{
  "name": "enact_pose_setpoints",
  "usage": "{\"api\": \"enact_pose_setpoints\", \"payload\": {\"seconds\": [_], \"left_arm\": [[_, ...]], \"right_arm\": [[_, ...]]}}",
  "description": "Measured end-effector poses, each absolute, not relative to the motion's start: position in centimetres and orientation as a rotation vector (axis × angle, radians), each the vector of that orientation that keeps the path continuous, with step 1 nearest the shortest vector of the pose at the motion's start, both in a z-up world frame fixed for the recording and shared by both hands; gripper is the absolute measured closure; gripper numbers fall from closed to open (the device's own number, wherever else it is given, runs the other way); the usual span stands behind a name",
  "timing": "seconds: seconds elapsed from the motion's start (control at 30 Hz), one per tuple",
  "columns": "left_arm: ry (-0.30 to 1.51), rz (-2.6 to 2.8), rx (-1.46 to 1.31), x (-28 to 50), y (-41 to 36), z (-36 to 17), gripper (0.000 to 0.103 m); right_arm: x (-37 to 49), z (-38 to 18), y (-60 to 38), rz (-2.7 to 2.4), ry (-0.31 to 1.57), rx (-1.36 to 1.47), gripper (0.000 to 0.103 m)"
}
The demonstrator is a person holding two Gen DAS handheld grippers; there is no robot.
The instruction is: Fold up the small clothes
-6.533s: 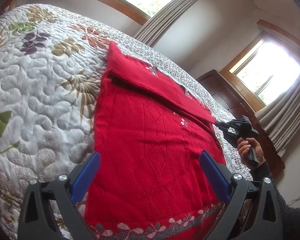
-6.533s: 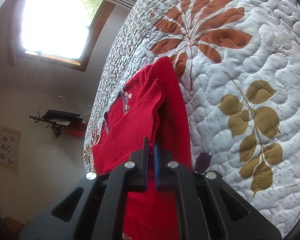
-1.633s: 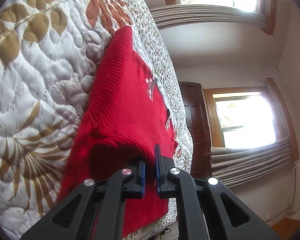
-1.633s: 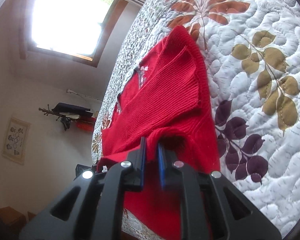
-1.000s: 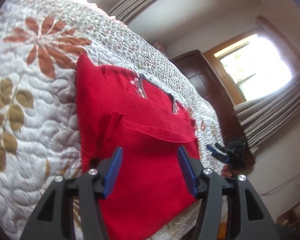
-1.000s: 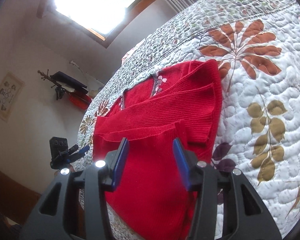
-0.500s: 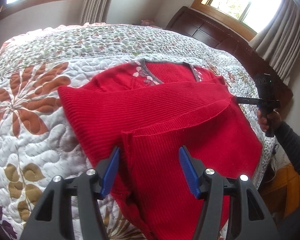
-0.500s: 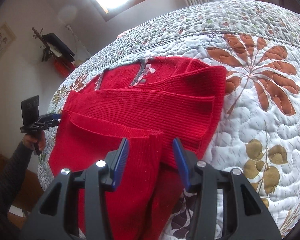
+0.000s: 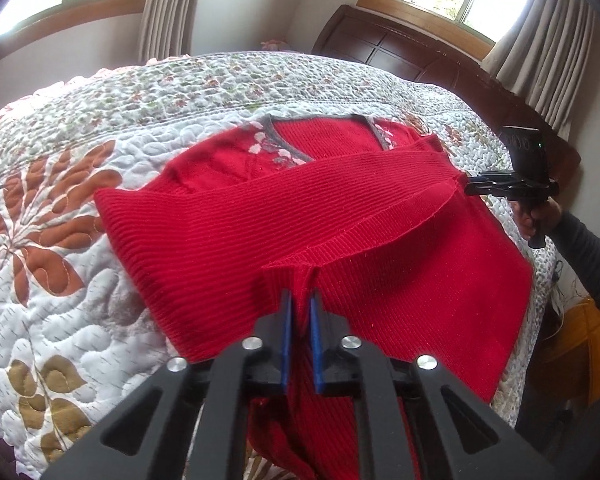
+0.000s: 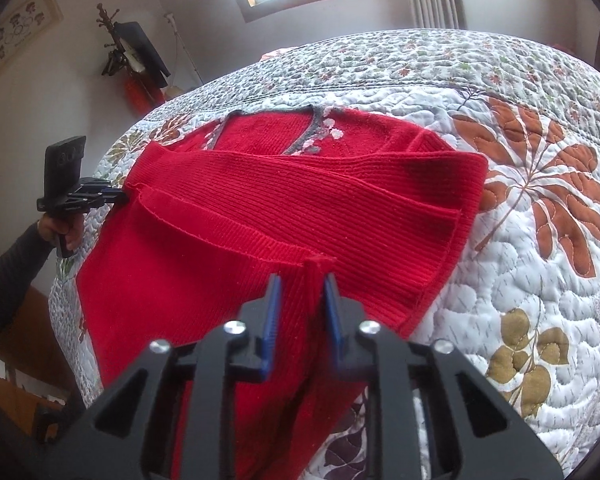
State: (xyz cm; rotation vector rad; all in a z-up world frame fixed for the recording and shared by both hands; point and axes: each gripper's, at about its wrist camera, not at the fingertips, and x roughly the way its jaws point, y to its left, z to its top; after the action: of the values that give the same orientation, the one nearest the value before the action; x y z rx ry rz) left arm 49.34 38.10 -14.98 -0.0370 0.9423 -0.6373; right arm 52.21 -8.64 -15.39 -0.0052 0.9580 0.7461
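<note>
The red sweater (image 9: 228,220) is lying flat across the quilt (image 9: 60,280), neckline at the far side. Each gripper is pinching a hem corner (left gripper (image 9: 299,312) clamped tight, right gripper (image 10: 302,300) closing around cloth), so the fold runs straight ahead toward the neckline.

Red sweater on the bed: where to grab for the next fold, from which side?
Grip the sweater low, at both side edges, below the crossed sleeves, coming from the near side. The sleeves already lie across the chest and the collar is far, so likely that free part folds up.
</note>
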Motion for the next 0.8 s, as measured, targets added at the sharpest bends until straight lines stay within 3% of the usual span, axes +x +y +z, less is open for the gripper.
{"api": "enact_pose_setpoints", "payload": {"seconds": [0.8], "left_arm": [[0.696,-0.535,-0.041,47.0,40.5,-4.1,0.100]], "right_arm": [[48.7,-3.9,-11.1,0.672,0.713,0.035,0.100]]}}
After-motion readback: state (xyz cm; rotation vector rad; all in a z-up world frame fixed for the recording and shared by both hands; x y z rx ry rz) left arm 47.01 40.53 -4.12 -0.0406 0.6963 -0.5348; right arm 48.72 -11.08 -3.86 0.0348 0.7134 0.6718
